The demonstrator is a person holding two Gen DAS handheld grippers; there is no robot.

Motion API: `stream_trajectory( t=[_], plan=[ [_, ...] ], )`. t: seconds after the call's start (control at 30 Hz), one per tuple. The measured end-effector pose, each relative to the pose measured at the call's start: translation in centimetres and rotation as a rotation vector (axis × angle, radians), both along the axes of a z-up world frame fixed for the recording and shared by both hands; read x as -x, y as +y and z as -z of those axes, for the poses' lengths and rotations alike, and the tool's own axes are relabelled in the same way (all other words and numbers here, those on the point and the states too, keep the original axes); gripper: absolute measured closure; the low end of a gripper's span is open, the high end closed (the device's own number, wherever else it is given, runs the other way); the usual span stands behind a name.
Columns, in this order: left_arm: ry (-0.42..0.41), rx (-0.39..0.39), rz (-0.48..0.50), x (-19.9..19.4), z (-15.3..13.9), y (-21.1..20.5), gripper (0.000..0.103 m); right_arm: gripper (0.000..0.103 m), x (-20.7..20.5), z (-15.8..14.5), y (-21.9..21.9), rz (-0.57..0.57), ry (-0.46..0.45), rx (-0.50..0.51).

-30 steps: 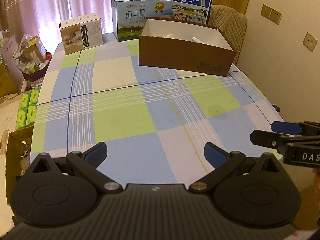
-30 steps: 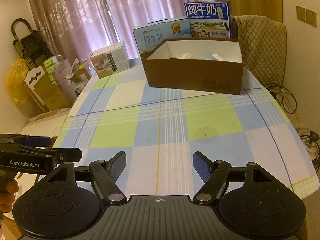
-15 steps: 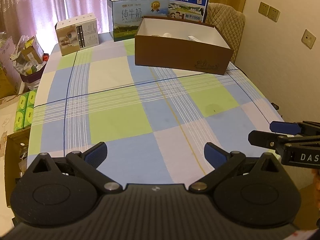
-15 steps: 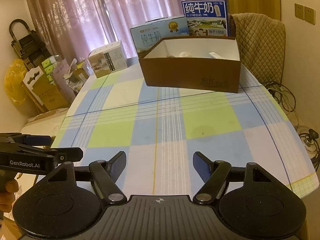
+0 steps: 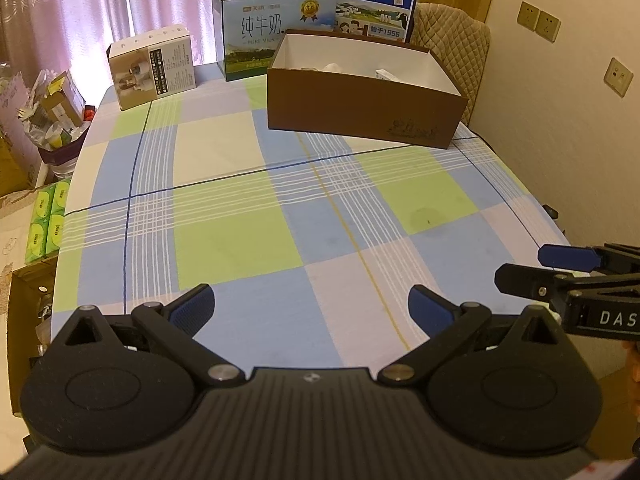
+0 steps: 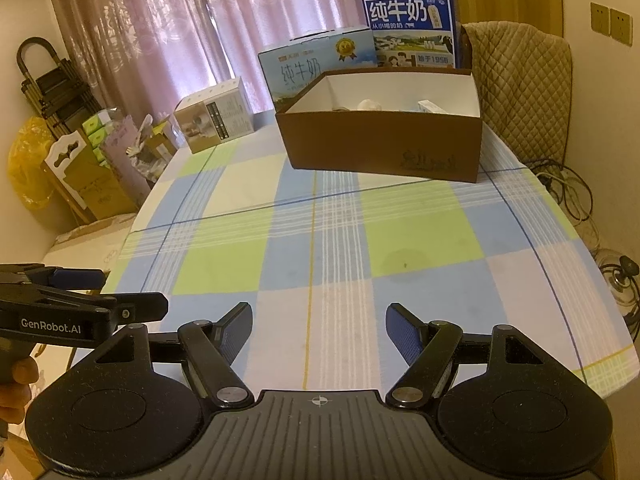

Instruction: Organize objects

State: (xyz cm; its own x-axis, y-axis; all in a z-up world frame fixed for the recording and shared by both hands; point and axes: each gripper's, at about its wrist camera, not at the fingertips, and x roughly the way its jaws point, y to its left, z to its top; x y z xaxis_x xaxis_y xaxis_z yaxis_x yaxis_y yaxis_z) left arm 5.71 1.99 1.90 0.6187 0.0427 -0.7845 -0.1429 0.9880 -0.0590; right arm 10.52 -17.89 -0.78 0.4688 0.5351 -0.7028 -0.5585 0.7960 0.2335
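An open brown cardboard box (image 5: 360, 108) stands at the far side of the table, also in the right wrist view (image 6: 384, 148). Small white items lie inside it, partly hidden by its wall. My left gripper (image 5: 312, 304) is open and empty over the table's near edge. My right gripper (image 6: 320, 324) is open and empty, also over the near edge. Each gripper shows at the other view's side: the right one (image 5: 560, 264) and the left one (image 6: 88, 280).
The table has a checked blue, green and white cloth (image 5: 280, 208). At the back stand two milk cartons (image 5: 272, 48) (image 5: 372, 0) and a small white-brown box (image 5: 154, 66). A padded chair (image 6: 520, 88) is behind the box. Clutter and bags (image 6: 100, 152) lie left of the table.
Both grippers have drawn back slightly and risen; the brown box looks a little farther and lower in view. The jaws stay open.
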Motion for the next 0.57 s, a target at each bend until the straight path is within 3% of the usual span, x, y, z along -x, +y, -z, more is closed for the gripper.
stream_trajectory(
  t=[0.57],
  plan=[
    [0.007, 0.008, 0.010, -1.4, 0.4, 0.4, 0.001, 0.032, -1.2, 0.3, 0.4, -0.002, 0.014, 0.013]
  ],
)
